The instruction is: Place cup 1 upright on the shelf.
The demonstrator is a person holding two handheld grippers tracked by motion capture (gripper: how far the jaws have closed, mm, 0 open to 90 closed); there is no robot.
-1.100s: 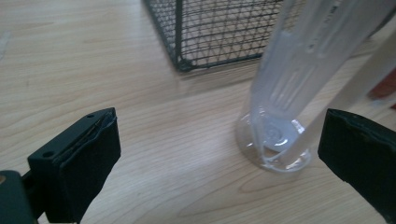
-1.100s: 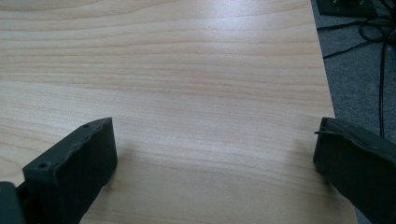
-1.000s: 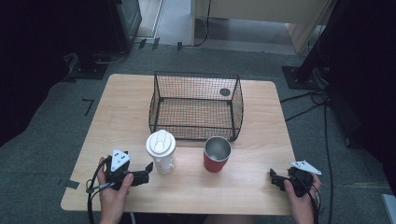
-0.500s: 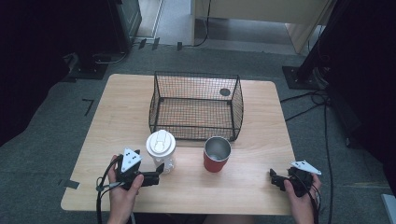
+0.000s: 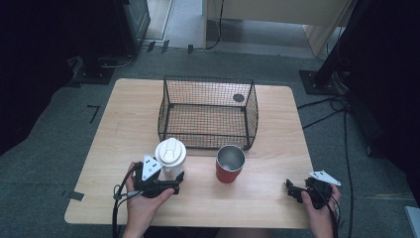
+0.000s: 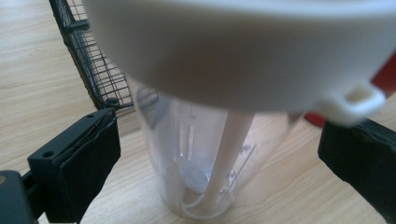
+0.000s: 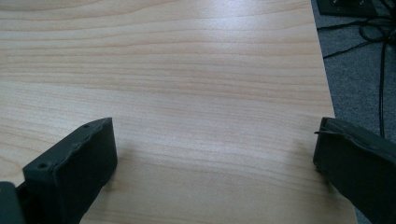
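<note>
A clear plastic tumbler [image 5: 171, 157] with a white lid [image 6: 243, 42] stands upright on the wooden tabletop [image 5: 119, 134], just in front of the near left corner of the black wire basket [image 5: 208, 113]. In the left gripper view a white straw [image 6: 229, 158] runs down inside its clear wall to the bottom, and a small loop tab juts from the rim of the lid.

The left gripper [image 5: 174, 182] sits just in front of the tumbler, held in the person's left hand [image 5: 141, 203]. Its black fingers [image 6: 81, 170] are spread wide to either side of the tumbler's body, with a gap of bare wood between each pad and the plastic; they grip nothing.

To the right of the tumbler, near the basket's front right corner, stands a red cup [image 5: 230, 163] with a shiny metal inside, upright and apart from the tumbler. A small dark round thing [image 5: 238, 97] lies by the basket's far right corner; what it is cannot be told.

Well to the right of the tumbler, near the front right edge of the tabletop, the right gripper [image 5: 292, 191] rests in the person's right hand [image 5: 322, 210]. Its fingers [image 7: 70, 172] are also wide apart, over bare wood.
</note>
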